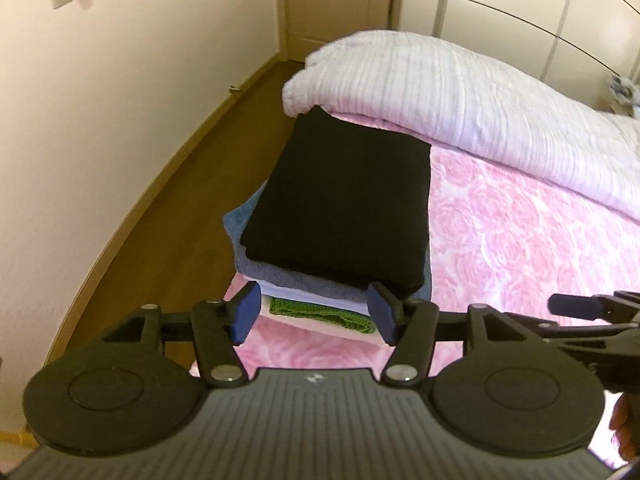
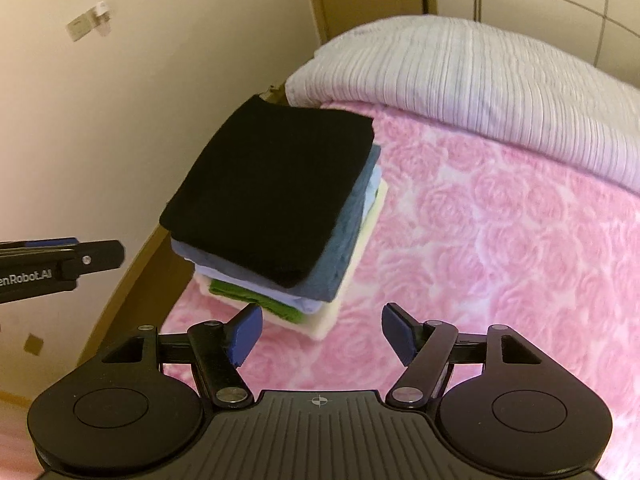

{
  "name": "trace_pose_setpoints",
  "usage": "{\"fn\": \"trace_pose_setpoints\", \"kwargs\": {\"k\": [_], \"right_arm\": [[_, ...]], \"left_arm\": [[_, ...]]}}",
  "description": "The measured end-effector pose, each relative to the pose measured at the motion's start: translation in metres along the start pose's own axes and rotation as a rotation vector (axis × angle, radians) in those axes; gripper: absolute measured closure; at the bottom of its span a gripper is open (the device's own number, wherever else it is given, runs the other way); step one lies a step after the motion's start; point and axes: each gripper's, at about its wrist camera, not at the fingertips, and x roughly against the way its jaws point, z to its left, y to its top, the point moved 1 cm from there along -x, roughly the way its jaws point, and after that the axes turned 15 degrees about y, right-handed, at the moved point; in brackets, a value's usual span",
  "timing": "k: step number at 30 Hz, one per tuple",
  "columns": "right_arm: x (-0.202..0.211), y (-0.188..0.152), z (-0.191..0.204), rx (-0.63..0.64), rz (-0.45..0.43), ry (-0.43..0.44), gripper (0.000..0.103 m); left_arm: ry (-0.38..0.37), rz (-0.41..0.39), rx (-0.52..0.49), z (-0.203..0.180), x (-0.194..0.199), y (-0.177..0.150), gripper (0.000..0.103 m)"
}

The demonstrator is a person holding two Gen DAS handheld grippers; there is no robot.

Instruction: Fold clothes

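Black tongs [image 2: 319, 334], blue pads [image 2: 246, 334], silver screws, ribbed grey housing.

My pile of folded clothes has a black one [image 2: 276, 192] on top. Under it is a dusty blue one [image 2: 340, 256], then a pale blue one [image 2: 304, 303], a green one [image 2: 280, 307], and a cream one [image 2: 326, 322] at the bottom. The bed cover [image 2: 500, 240] is pink with big roses all over it. The blanket [image 2: 480, 88] is white with thin stripes. My jaws have dark blue pads [image 2: 246, 330] on black arms. The wall [image 2: 100, 120] is cream. The floor [image 1: 180, 200] is brown wood.
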Motion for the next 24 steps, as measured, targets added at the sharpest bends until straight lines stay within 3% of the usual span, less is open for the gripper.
{"fn": "trace_pose_setpoints", "kwargs": {"k": [7,14,24], "right_arm": [[0.032,0.000,-0.041,0.126,0.032,0.053,0.033],[0.081,-0.004,-0.097,0.218,0.025,0.135,0.033],[0.123,-0.012,-0.158,0.406,0.117,0.203,0.033]], "left_arm": [[0.087,-0.005,0.113,-0.043,0.036,-0.016,0.042],[0.136,0.081,0.279,-0.101,0.070,-0.043,0.042],[0.257,0.138,0.402,-0.188,0.120,-0.071,0.042]]}}
